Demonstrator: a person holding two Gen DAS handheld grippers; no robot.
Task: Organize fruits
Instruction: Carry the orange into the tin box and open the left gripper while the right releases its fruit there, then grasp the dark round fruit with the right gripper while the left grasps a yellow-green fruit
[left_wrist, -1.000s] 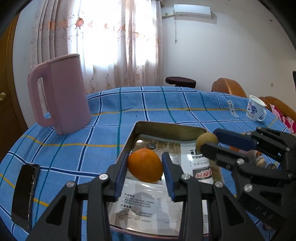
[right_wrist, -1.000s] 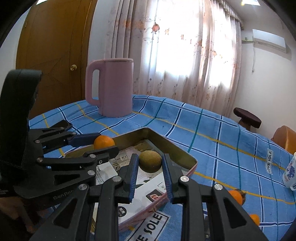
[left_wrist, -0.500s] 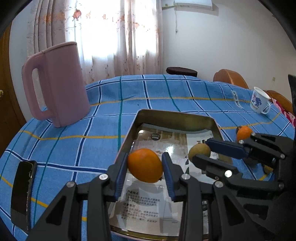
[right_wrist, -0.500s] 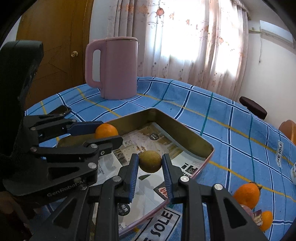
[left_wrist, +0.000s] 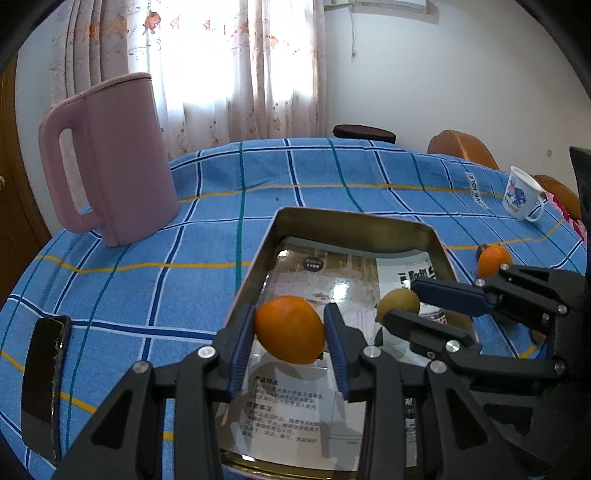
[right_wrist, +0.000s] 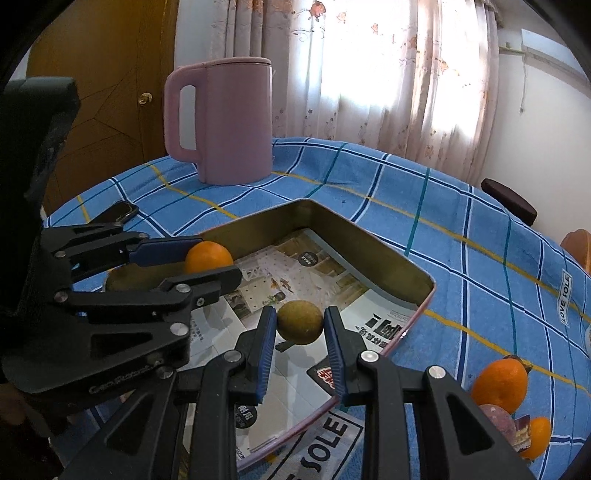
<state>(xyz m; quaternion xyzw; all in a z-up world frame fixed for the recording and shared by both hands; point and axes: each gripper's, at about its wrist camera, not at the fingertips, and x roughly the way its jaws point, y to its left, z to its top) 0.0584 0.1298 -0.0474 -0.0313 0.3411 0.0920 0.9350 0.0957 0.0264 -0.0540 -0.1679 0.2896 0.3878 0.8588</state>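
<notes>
My left gripper is shut on an orange and holds it just above the floor of a metal tray lined with printed paper. My right gripper is shut on a yellow-green round fruit and holds it low over the same tray, to the right of the left one. The orange in the left gripper shows in the right wrist view. The green fruit in the right gripper shows in the left wrist view.
A pink jug stands at the back left on the blue checked tablecloth. A black phone lies at the left edge. Loose oranges and a wrapped item lie right of the tray. A white cup stands far right.
Both grippers have come lower and further in over the tray, each still holding its fruit.
</notes>
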